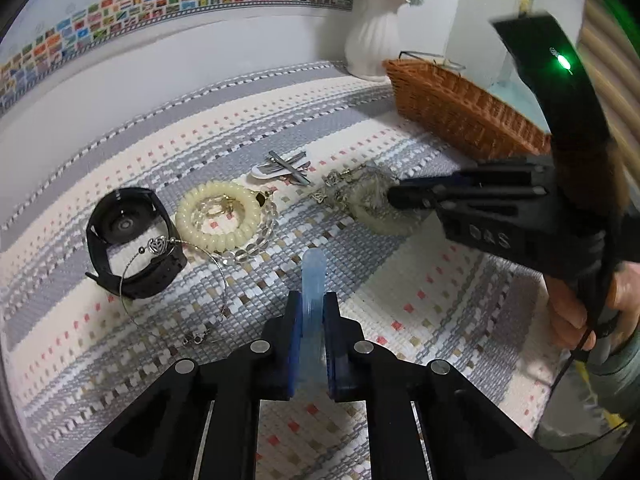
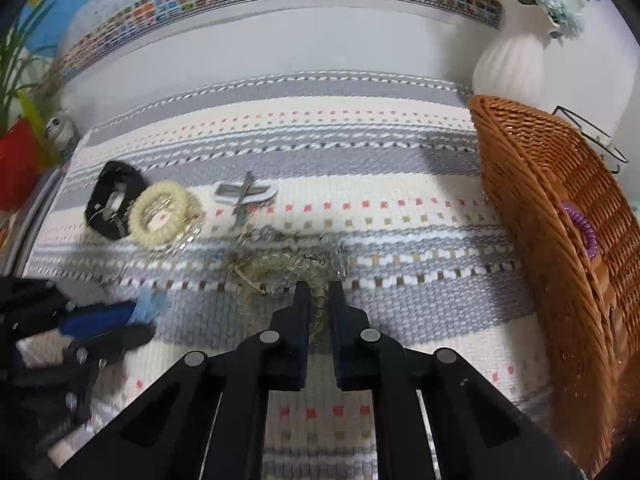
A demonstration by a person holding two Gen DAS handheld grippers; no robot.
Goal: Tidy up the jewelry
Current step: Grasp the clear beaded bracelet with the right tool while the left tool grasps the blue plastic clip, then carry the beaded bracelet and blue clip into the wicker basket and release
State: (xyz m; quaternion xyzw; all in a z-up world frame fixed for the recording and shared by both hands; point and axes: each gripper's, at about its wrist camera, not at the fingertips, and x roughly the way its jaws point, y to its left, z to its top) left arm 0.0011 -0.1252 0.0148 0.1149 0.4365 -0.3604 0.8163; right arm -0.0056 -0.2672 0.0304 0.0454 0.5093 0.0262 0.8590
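Note:
My left gripper (image 1: 313, 304) is shut on a pale blue translucent bangle (image 1: 313, 280), held edge-on above the mat. My right gripper (image 2: 319, 292) is shut on a pale greenish bead bracelet (image 2: 280, 268) tangled with a chain; it also shows in the left wrist view (image 1: 372, 204), where the right gripper (image 1: 394, 196) comes in from the right. On the mat lie a black watch (image 1: 128, 240), a cream bead bracelet (image 1: 218, 216), a clear bead bracelet (image 1: 256, 244), a thin silver necklace (image 1: 176, 280) and metal hair clips (image 1: 284, 168).
A brown wicker basket (image 2: 552, 240) stands at the right and holds a purple spiral hair tie (image 2: 580, 228). A white vase (image 2: 512, 60) with flowers stands behind it. A woven grey and cream mat (image 2: 360, 168) covers the table. A red pot with a plant (image 2: 16, 152) is at far left.

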